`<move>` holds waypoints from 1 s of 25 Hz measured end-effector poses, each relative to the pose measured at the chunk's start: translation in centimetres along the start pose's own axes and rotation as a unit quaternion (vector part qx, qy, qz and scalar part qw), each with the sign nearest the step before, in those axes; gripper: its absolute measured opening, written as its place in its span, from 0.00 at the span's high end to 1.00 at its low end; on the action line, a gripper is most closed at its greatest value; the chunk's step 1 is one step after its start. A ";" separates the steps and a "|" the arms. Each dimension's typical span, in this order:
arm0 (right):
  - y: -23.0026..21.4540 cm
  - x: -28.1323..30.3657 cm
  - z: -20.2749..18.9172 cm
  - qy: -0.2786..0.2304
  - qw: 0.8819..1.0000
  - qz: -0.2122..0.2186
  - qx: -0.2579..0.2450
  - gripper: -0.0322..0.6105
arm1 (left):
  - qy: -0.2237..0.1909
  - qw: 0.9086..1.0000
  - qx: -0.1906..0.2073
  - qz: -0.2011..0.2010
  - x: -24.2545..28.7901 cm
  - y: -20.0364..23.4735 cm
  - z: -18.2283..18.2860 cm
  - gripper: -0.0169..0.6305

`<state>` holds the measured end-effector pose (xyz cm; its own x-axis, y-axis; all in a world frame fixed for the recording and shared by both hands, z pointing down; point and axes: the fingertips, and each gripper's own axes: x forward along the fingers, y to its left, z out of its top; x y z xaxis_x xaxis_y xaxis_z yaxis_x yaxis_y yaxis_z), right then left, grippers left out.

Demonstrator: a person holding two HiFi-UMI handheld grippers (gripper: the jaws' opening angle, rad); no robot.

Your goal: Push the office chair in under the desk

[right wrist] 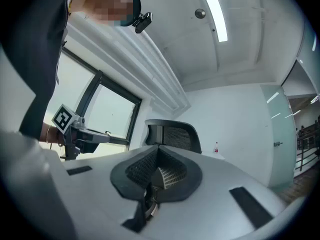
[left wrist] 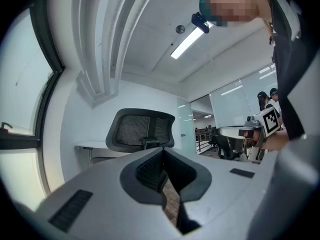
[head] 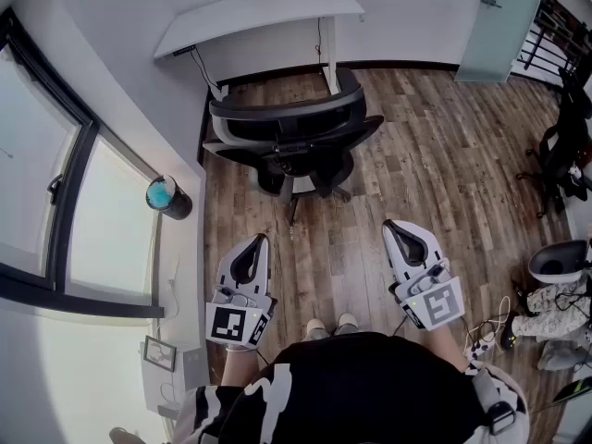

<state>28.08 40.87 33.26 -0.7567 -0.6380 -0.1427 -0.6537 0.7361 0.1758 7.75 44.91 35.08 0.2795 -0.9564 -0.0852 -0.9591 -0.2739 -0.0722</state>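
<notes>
A black mesh-backed office chair (head: 291, 137) stands on the wood floor in front of a white desk (head: 259, 12) set against the far wall, its backrest toward me. Both gripper views look at that backrest (left wrist: 142, 129) (right wrist: 172, 134) from a short way off. My left gripper (head: 262, 240) and right gripper (head: 388, 225) are held side by side in front of me, short of the chair and apart from it. Both have their jaws shut with nothing between them.
A window wall and sill (head: 176, 276) run along the left, with a dark cup-like object (head: 167, 197) on the sill. A second chair (head: 564, 146) and clutter with cables (head: 546, 313) lie at the right. A glass door (head: 499, 21) is at the far right.
</notes>
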 end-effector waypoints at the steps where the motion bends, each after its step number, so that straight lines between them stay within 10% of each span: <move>1: 0.1 -0.1 0.0 0.001 1.000 -0.001 0.000 0.94 | 0.000 1.000 0.000 0.000 -0.1 0.0 0.1 0.96; 25: 3.9 1.9 -1.3 0.019 1.000 0.006 0.006 0.93 | 0.005 1.000 0.007 0.004 -3.0 4.2 -0.5 0.96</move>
<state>24.10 42.19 34.95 -0.7633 -0.6376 -0.1043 -0.6455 0.7455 0.1661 2.83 46.54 35.56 0.2715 -0.9594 -0.0767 -0.9605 -0.2651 -0.0845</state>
